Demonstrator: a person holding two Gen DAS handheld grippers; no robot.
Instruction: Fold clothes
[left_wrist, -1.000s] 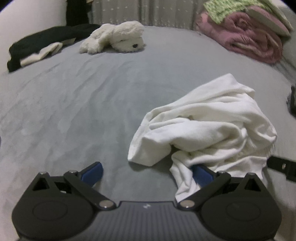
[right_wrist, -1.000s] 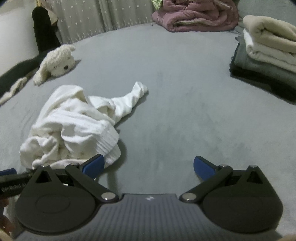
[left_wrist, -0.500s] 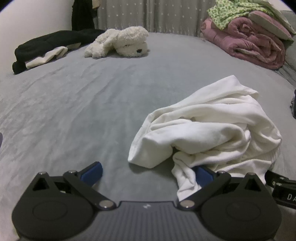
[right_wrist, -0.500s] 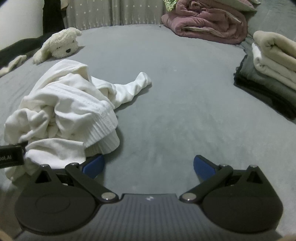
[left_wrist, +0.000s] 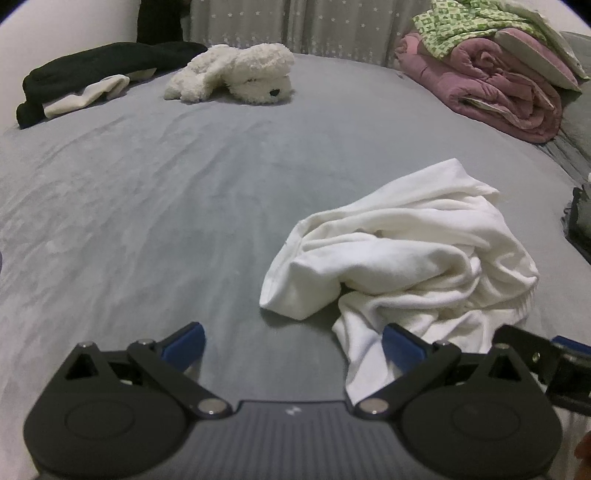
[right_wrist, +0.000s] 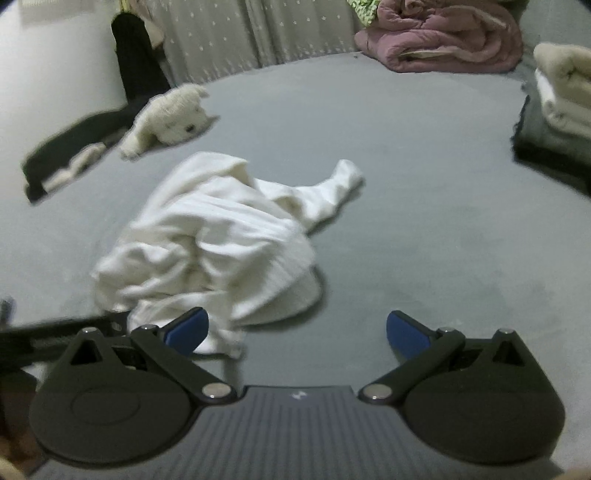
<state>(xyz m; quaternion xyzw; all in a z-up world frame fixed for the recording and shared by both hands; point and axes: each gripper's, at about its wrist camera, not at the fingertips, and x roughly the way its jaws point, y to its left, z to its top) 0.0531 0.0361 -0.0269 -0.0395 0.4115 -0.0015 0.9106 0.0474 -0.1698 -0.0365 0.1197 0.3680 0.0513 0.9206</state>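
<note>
On the grey bed (left_wrist: 184, 206), a white garment (left_wrist: 399, 254) sits crumpled at about 2 o'clock from the left gripper (left_wrist: 291, 338) and 10 o'clock from the right gripper (right_wrist: 297, 330). Both are spread wide, holding nothing, flanking the heap, probably to hunt for corners. One sleeve (right_wrist: 332, 188) pokes out; hem and collar are buried, and the right view's pretty blurry.
</note>
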